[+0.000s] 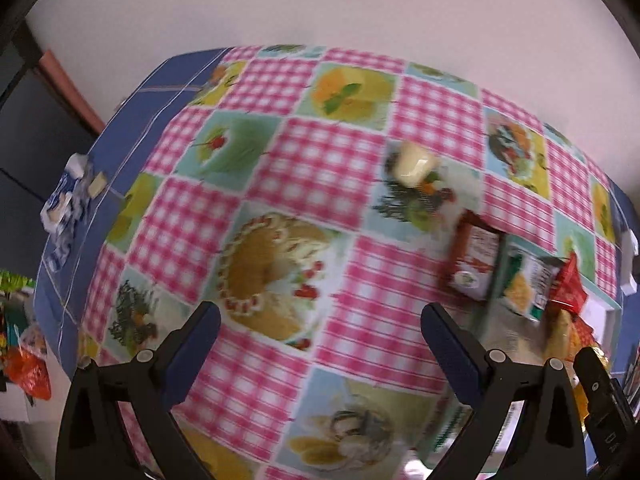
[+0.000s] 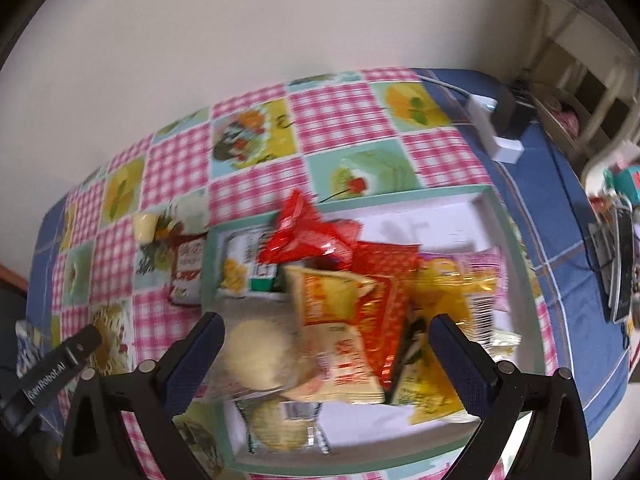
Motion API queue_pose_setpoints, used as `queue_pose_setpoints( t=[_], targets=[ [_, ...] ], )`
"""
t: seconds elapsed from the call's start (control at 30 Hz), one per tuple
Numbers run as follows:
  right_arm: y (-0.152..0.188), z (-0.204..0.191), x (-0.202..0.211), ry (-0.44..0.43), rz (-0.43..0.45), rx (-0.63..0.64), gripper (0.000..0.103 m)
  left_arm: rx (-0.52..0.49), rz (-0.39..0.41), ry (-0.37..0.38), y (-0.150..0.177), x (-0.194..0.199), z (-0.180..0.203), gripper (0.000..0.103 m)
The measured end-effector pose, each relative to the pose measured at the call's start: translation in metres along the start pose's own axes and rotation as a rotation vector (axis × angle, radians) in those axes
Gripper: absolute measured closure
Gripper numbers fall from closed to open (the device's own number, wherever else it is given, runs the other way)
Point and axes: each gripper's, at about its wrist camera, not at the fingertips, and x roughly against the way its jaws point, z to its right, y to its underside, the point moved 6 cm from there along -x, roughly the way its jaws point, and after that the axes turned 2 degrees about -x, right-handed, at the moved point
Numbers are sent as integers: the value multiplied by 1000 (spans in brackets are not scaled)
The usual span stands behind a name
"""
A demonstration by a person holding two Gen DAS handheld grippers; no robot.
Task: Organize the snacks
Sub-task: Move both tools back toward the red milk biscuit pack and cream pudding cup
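A green-rimmed white tray (image 2: pixel 486 200) holds several snack packets, among them a red packet (image 2: pixel 308 232) and a yellow and red one (image 2: pixel 340 296). My right gripper (image 2: pixel 326 344) is open and empty above the tray's pile. A red and white packet (image 2: pixel 187 272) lies on the cloth just left of the tray; it also shows in the left wrist view (image 1: pixel 474 264). A small pale yellow snack (image 1: pixel 414 164) lies farther back and also shows in the right wrist view (image 2: pixel 145 227). My left gripper (image 1: pixel 320 336) is open and empty above the patterned tablecloth (image 1: pixel 320 168), left of the tray (image 1: pixel 600 312).
A white charger and dark box (image 2: pixel 500 124) sit at the table's far right corner. A blue and white wrapper (image 1: pixel 66 204) lies at the left edge. Colourful packets (image 1: pixel 24 344) lie off the table to the left. A phone-like object (image 2: pixel 620 264) lies at the right.
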Motion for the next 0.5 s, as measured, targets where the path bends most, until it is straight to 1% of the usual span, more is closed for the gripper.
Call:
queue_pose_setpoints(
  t=[0.13,0.2,0.27,0.37,0.5],
  targets=[
    [5,-28,-2,-23,-10,50,0,63,-15,-11,-2,-6,-31,3],
    [8,-46,-2,-62,-15,81,0,90,-22,-7,-3,-8,-44,3],
    [12,-66,-4,-123,-31,113,0,110,-25,0,-5,-10,-56,3],
    [16,-88,-6,-183,-48,130,0,134,-29,0,-6,-13,-68,3],
    [17,-104,-9,-198,-38,149,0,156,-34,18,-9,-18,-78,3]
  ],
)
